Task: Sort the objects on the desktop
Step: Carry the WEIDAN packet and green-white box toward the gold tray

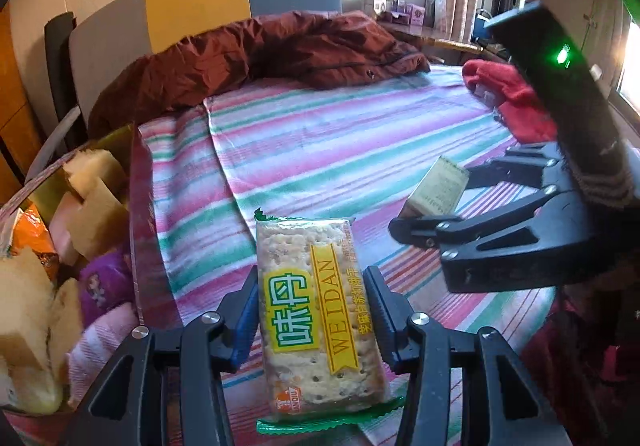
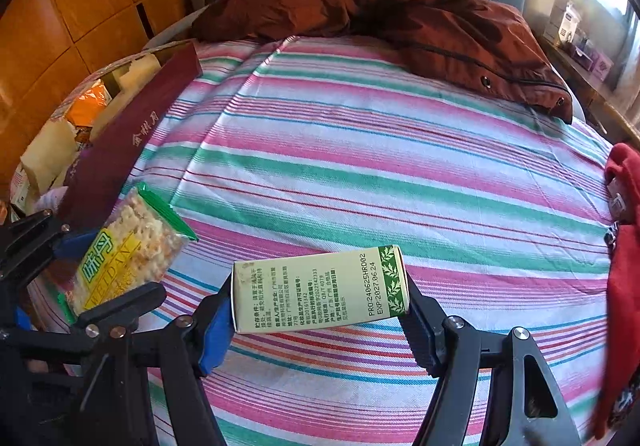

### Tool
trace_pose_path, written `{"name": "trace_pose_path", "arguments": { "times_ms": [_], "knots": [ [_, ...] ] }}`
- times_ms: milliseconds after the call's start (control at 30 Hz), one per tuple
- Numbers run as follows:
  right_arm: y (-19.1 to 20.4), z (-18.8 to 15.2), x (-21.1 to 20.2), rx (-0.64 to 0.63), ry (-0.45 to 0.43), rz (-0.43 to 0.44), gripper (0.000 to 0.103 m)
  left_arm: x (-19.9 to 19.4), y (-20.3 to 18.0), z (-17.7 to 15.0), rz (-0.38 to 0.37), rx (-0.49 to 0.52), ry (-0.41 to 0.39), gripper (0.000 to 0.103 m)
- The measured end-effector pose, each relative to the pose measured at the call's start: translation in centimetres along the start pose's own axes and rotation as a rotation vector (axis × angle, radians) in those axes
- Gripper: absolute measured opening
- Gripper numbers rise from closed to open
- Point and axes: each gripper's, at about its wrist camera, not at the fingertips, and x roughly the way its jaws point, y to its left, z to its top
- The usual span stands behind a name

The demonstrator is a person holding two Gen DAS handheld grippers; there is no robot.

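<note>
- Gripping a clear-wrapped pack of square crackers with a yellow label and green crimped ends [image 1: 320, 310], my left gripper [image 1: 312, 310] had its blue-padded fingers [image 1: 246, 320] pressed on the pack's two long sides.
- I saw the cracker pack pointing lengthwise away from the left camera, above the pink, green and white striped bedsheet [image 1: 320, 150].
- My right gripper [image 2: 320, 310] pinched a pale green rectangular cardboard box printed with small text and a leaf band [image 2: 320, 286] by its two short ends, crosswise between the fingers.
- From the right wrist view, I saw that box held over the striped sheet, with the cracker pack to its left and apart from it.
- I saw an open dark red carton [image 2: 132, 138] at the left edge of the bed, with pale foam blocks [image 1: 96, 214], an orange packet [image 2: 90, 106] and a purple item [image 1: 106, 282] inside.
- A rust-brown padded jacket [image 1: 280, 54] lay crumpled at the far end, and a red knitted garment [image 2: 624, 246] lay on the right.
</note>
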Motion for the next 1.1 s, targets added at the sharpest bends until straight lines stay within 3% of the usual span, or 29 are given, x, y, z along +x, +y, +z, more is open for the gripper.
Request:
{"name": "trace_pose_path", "arguments": {
  "times_ms": [667,1100],
  "knots": [
    [2.4,0.4,-1.3,-0.011,-0.03,0.033,0.072,-5.4,1.6,1.0,-0.008,-0.047,-0.126,0.049],
    [6.2,2.2,-3.1,-0.022,-0.094,0.082,0.072,-7.4,5.7,0.5,0.037,-0.135,-0.15,0.05]
  ]
}}
